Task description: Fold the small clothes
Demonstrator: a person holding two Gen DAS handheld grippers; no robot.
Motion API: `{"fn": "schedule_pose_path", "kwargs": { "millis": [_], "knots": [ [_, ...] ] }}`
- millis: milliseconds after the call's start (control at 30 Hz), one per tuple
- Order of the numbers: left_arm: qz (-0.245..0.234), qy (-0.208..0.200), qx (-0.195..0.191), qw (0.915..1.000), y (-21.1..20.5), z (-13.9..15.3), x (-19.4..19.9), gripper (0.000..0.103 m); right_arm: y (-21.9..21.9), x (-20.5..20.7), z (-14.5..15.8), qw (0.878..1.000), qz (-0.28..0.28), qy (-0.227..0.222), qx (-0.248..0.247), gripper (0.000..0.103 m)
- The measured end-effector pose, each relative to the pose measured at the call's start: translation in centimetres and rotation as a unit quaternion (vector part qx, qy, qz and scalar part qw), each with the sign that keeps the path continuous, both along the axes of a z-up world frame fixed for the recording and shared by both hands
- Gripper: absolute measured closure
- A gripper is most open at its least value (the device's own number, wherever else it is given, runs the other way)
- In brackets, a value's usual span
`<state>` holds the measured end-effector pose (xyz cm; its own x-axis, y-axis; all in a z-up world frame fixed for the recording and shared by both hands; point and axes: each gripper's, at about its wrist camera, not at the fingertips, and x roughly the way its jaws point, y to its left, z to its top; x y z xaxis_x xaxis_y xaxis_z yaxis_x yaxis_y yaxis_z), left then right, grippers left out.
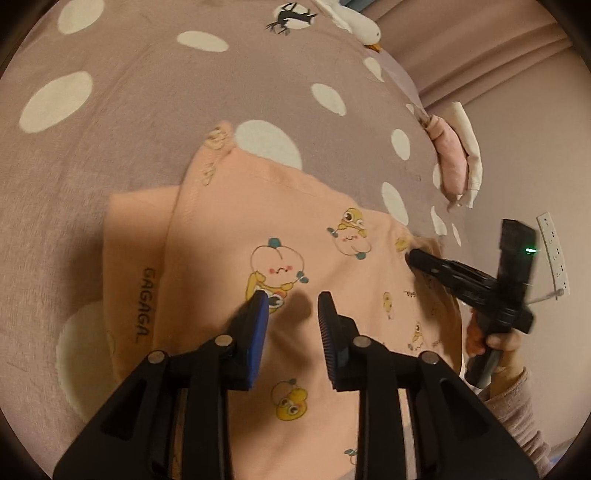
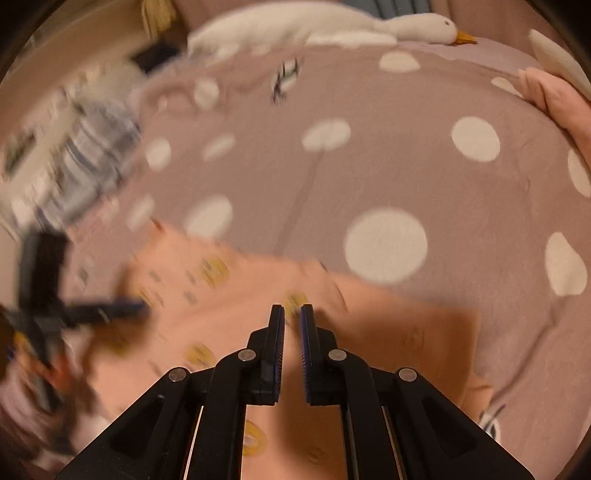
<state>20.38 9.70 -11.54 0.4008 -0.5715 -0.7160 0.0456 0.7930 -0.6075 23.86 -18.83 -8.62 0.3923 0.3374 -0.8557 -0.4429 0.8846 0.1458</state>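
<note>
A mauve bedspread (image 1: pixel 147 122) with white dots covers the bed. A white stuffed goose (image 2: pixel 332 26) lies along its far edge, orange beak to the right. A pink cloth (image 1: pixel 451 158) and a cream cloth (image 1: pixel 471 147) hang at the right edge. A white power strip (image 1: pixel 554 251) sits on the wall.

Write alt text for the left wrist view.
The open left gripper hovers over a peach cartoon-print garment on a polka-dot bedspread. The right gripper touches the garment's right edge; a plush goose lies beyond.
</note>
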Motion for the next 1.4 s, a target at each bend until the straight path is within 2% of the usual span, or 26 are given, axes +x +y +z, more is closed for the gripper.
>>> {"fn": "schedule_pose_path", "kwargs": {
  "millis": [67, 133, 233, 333, 400, 500, 567, 633, 667, 733, 767, 833, 933, 1033, 1167, 1267, 1400],
  "knots": [
    [-0.002, -0.001, 0.009, 1.0000, -0.1, -0.1, -0.3, 0.076, -0.3, 1.3, -0.9, 0.999, -0.036, -0.008, -0.041, 0.097],
    [-0.006, -0.003, 0.016, 0.9999, -0.1, -0.1, -0.6, 0.076, -1.7, 2.3, -0.3, 0.995, -0.094, -0.030, -0.023, 0.098],
    [-0.006, -0.002, 0.013, 0.9999, 0.0, -0.2, -0.7, 0.076, -3.4, 2.9, 1.4, 0.980, -0.173, -0.081, -0.049, 0.098],
    [-0.006, 0.000, 0.006, 1.0000, 0.1, -0.5, -0.6, 0.076, -3.9, 2.2, 2.4, 0.987, -0.146, -0.063, 0.008, 0.098],
    [-0.006, 0.000, 0.002, 1.0000, 0.2, -0.6, -0.6, 0.076, -3.8, 1.0, 2.7, 0.989, -0.130, -0.064, 0.000, 0.098],
    [-0.006, -0.003, 0.000, 1.0000, 0.4, -0.5, -0.9, 0.076, -3.8, -0.8, 2.1, 0.994, -0.099, -0.039, 0.035, 0.098],
    [-0.004, -0.003, 0.001, 1.0000, 0.8, -0.5, -1.3, 0.076, -3.9, -1.7, 1.3, 0.995, -0.093, -0.033, 0.003, 0.097],
    [0.001, -0.002, 0.005, 1.0000, 1.1, -0.3, -1.7, 0.076, -4.6, -1.4, -0.2, 0.990, -0.126, -0.028, -0.056, 0.097],
    [0.003, -0.002, 0.007, 1.0000, 1.3, -0.2, -1.9, 0.076, -5.5, -1.0, -0.6, 0.987, -0.148, -0.029, -0.061, 0.097],
    [0.006, -0.002, 0.011, 0.9999, 1.7, 0.0, -2.8, 0.076, -7.7, -0.6, -0.4, 0.981, -0.194, -0.025, -0.011, 0.098],
    [0.005, -0.003, 0.012, 0.9999, 1.9, 0.0, -3.3, 0.076, -8.8, -0.7, 0.1, 0.972, -0.234, -0.028, -0.011, 0.097],
    [0.003, -0.003, 0.018, 0.9998, 2.1, 0.1, -4.4, 0.076, -9.5, -1.5, 1.1, 0.966, -0.255, -0.045, -0.019, 0.096],
    [0.001, -0.006, 0.030, 0.9995, 2.3, 0.4, -5.9, 0.075, -9.3, -3.7, 2.7, 0.971, -0.232, -0.054, 0.028, 0.096],
    [-0.003, -0.017, 0.033, 0.9993, 1.9, 1.2, -7.4, 0.064, -8.1, -6.9, 3.9, 0.978, -0.192, -0.062, 0.058, 0.096],
    [-0.022, -0.036, 0.057, 0.9975, 0.6, 1.9, -9.5, 0.062, -5.9, -10.4, 3.8, 0.985, -0.134, -0.059, 0.087, 0.094],
    [-0.030, -0.039, 0.087, 0.9950, -0.2, 1.6, -10.4, 0.062, -4.9, -12.1, 2.7, 0.990, -0.110, -0.044, 0.082, 0.094],
    [-0.031, -0.033, 0.113, 0.9926, -0.5, 0.3, -11.1, 0.062, -5.2, -12.5, 0.2, 0.990, -0.124, -0.010, 0.060, 0.093]
  ]
}}
